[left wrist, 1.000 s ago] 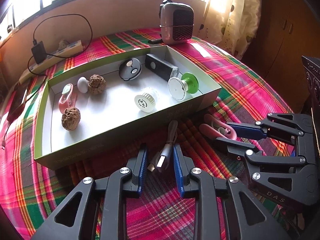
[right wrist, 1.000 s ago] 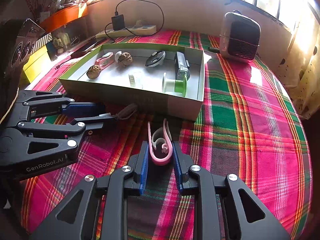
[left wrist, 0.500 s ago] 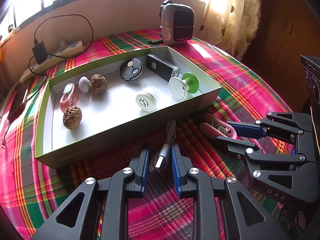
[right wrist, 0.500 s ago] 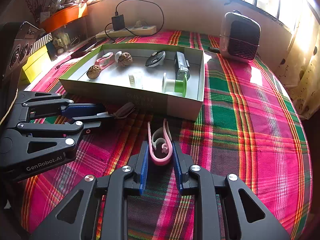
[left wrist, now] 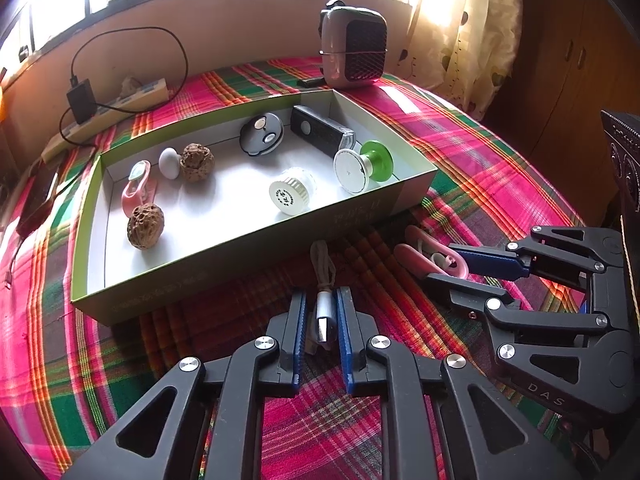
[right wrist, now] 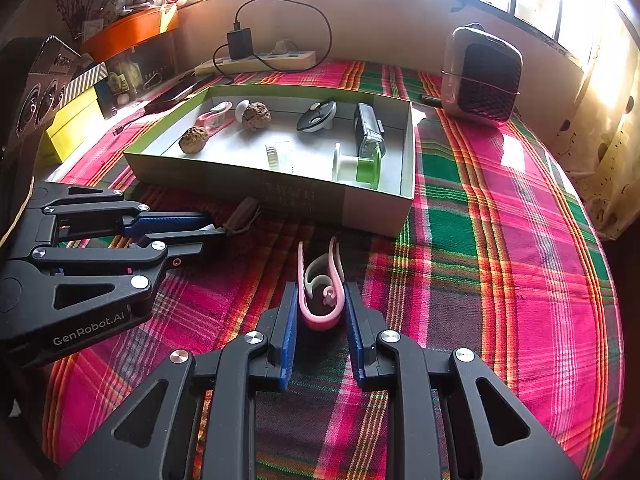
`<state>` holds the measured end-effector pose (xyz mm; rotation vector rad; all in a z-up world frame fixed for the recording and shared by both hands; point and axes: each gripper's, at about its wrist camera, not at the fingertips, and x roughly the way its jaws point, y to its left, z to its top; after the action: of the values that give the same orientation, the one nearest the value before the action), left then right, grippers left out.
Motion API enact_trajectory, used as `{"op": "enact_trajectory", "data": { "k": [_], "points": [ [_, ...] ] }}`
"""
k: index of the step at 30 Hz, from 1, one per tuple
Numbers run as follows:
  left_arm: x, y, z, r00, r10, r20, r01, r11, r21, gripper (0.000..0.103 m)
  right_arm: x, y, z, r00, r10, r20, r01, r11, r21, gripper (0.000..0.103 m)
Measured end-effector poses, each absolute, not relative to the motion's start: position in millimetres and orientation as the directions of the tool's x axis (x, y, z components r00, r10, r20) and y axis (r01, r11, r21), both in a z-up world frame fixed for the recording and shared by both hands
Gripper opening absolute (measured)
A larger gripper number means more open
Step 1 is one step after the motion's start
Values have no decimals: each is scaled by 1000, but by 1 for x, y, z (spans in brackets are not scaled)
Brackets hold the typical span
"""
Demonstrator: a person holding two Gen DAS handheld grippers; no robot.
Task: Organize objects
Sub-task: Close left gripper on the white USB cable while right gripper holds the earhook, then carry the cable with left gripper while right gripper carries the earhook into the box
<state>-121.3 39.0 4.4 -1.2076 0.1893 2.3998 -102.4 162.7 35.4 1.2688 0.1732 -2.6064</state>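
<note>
- Desk (right wrist: 500, 240) covered w/ a pink, green and orange plaid cloth, seen from two handheld grippers.
- Left gripper (left wrist: 320, 320): jaws have just been closing and now pinch the metal plug of a USB cable (left wrist: 325, 312); the cable's braided end lies on the cloth, pointing toward the box.
- Right gripper (right wrist: 321, 312): jaws closed on the rounded end of a pink clip (right wrist: 320, 284), which rests on the cloth just in front of the box.
- Shallow open box (left wrist: 248, 248) w/ green rim sits mid-desk, beyond both grippers.
- Inside the box: two walnuts (left wrist: 145, 227), a second pink clip (left wrist: 136, 190), a small white egg-shaped item (left wrist: 169, 163), a round black-and-white disc (left wrist: 262, 140), a black rectangular gadget (left wrist: 320, 132), a white ribbed cap (left wrist: 290, 196), a green-and-white spool (left wrist: 362, 166).
- Behind the box: a small heater (right wrist: 482, 76) at right, a power strip (right wrist: 256, 62) w/ black charger plugged in along the wall.
</note>
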Motion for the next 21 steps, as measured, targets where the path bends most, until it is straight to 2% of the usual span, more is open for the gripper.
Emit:
{"op": "enact_trajectory", "data": {
  "k": [21],
  "points": [
    [-105, 35, 10, -531, 327, -782, -441, -894, -75, 10, -90, 155, 42, -610, -181, -771, 264, -964, 17, 23]
  ]
}}
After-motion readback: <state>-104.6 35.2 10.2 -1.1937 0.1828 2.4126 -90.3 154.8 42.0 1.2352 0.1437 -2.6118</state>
